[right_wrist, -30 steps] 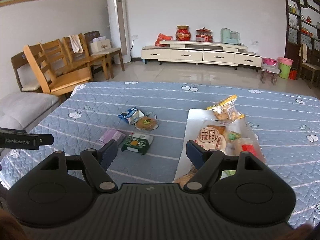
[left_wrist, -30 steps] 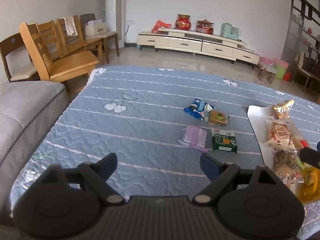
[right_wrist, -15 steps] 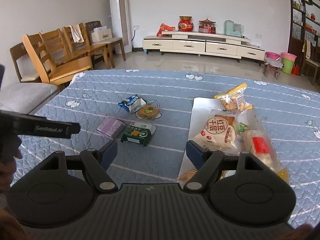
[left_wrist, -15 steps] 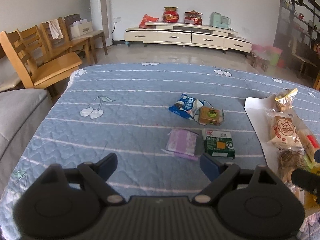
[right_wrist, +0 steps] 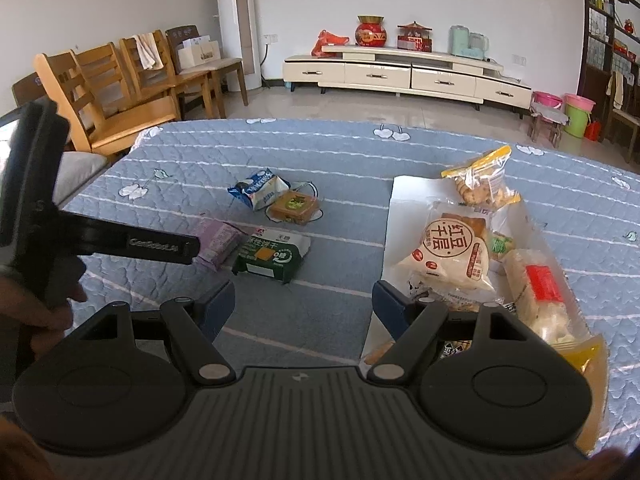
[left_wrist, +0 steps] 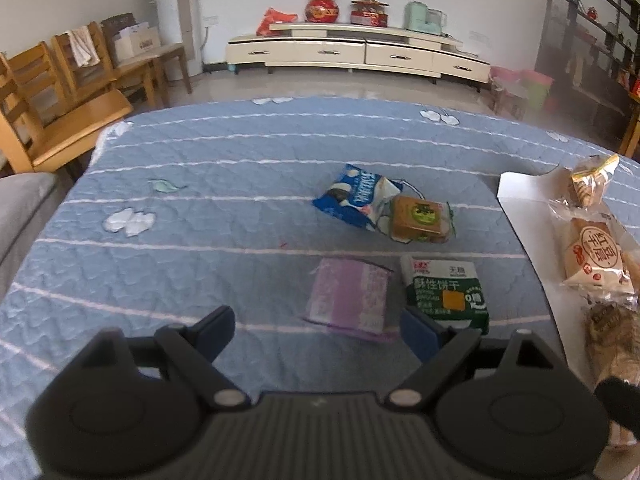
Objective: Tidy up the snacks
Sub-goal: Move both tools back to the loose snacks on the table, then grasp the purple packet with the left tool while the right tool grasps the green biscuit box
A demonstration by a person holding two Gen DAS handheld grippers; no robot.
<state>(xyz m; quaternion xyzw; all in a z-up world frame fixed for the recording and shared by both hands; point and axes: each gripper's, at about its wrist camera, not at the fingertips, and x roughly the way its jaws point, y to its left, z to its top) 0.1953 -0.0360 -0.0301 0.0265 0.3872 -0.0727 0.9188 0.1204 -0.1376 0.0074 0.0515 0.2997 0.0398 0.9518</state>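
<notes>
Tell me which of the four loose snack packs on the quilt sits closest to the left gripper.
The purple pack, lying flat just ahead of the open left gripper. The green biscuit pack sits beside it to the right; the blue and brown packs lie farther back.

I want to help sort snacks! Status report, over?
Left gripper open, empty, nearest the purple packet. Right gripper open, empty. Four snacks loose on quilt. Nothing blocking.

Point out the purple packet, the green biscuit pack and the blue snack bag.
purple packet (left_wrist: 347,297), left wrist view, middle of its top face.
green biscuit pack (left_wrist: 446,294), left wrist view, printed front.
blue snack bag (right_wrist: 256,191), right wrist view, middle of its front.
</notes>
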